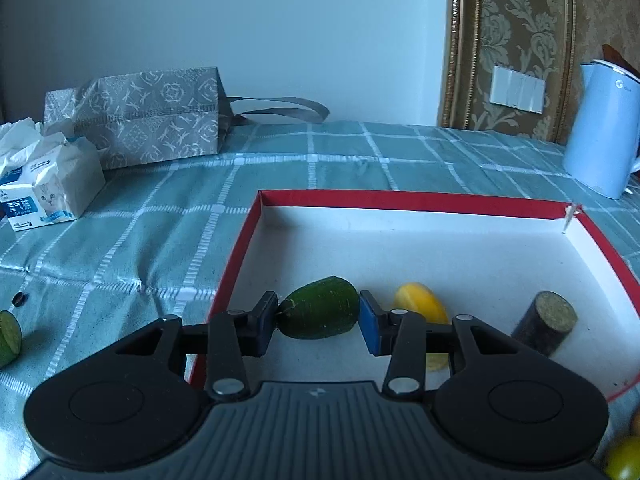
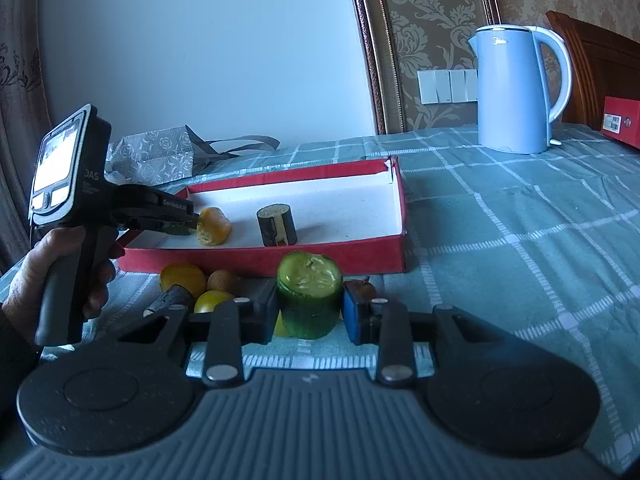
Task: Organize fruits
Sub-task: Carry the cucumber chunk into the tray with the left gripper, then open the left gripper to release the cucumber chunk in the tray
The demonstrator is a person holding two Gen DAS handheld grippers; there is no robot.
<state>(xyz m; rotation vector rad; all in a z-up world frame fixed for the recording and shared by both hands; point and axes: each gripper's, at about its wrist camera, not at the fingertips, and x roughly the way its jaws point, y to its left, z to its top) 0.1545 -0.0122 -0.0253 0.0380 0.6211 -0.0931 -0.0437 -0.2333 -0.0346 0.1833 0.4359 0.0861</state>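
My left gripper (image 1: pixel 318 320) is shut on a dark green cucumber end piece (image 1: pixel 320 308) and holds it just above the white floor of the red-walled box (image 1: pixel 400 199), at its near left. Beside it in the box lie a yellow fruit piece (image 1: pixel 420 302) and a dark cylinder-shaped chunk (image 1: pixel 548 320). In the right wrist view my right gripper (image 2: pixel 310 312) is shut on an upright green cucumber chunk (image 2: pixel 310 292), cut face up, in front of the box (image 2: pixel 320 256). The left gripper (image 2: pixel 188 224), held by a hand (image 2: pixel 40 272), reaches into the box from the left.
Loose fruits lie before the box: a yellow one (image 2: pixel 182 276), a brown one (image 2: pixel 222 280), a yellow-green one (image 2: pixel 212 300) and a dark stick piece (image 2: pixel 168 300). A green half fruit (image 1: pixel 8 336), tissue pack (image 1: pixel 48 184), patterned bag (image 1: pixel 148 120) and blue kettle (image 2: pixel 512 88) stand around.
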